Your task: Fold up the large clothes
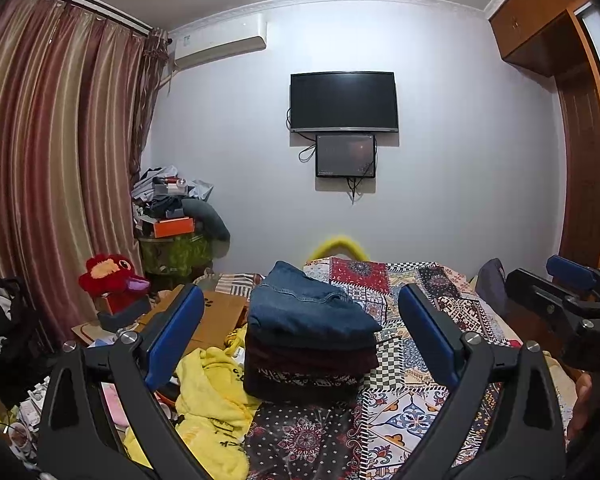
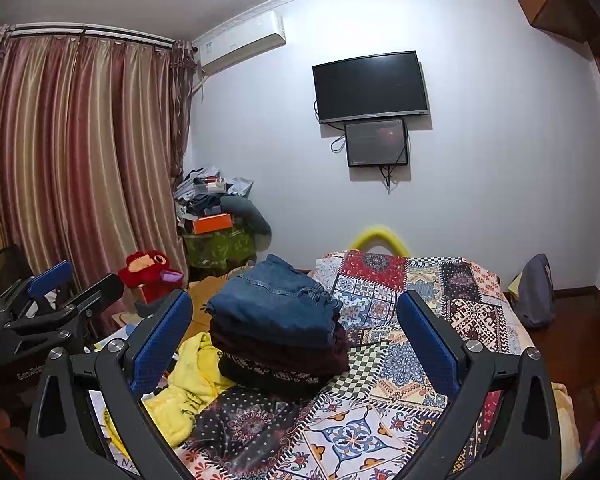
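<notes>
The left tongs are wide open and hold nothing, and the right tongs are wide open and hold nothing too. Both hang in the air over the bed, which has a bright patchwork cover. A stack of folded clothes sits on the bed near its left edge, just past the blue pads of both tongs. On top lie folded blue jeans. Under them is a dark red piece, and at the bottom a black piece with a white pattern. A yellow garment lies in a crumpled heap at the left edge of the bed, touching the stack. It is not folded. Nothing stands between the tongs and the stack. To the left of the bed there is a lot of stuff: a flat brown cardboard box, a red plush toy, and in the room's corner a messy pile with an orange box in it. Long striped curtains hang on the left. On the far wall hang a black TV, a smaller screen just under it, and an air conditioner up high. A wooden wardrobe stands on the right. A yellow curved thing peeks over the far end of the bed.
</notes>
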Available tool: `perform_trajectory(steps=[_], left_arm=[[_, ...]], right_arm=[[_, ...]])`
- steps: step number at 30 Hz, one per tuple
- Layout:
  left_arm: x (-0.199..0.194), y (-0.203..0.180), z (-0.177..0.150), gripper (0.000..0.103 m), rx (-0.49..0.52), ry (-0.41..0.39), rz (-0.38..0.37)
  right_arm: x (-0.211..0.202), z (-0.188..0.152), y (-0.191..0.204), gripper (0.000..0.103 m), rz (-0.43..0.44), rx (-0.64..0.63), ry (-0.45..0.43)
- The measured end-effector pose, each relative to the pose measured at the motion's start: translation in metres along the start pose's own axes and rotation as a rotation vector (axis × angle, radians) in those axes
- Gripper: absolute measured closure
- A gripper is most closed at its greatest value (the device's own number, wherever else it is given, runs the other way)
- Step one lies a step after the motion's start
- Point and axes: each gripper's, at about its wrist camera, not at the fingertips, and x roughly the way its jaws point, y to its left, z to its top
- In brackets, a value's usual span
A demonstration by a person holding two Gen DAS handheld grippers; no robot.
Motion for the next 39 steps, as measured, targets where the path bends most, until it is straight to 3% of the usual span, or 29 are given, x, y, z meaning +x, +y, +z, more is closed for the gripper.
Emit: perform_trajectory(steps=[22,39], left_arm=[[0.008,0.003,0.0,0.002,0.017,0.021,-0.104],[0.007,-0.006,-0.001,0.002,0.017,0.021,-0.106]], right_arm=[[-0.001,-0.003,0.0,0.001,-0.014,0.005,-0.004],[-0.002,-0.004,-0.004,0.001,-0.033,0.019,0.0]])
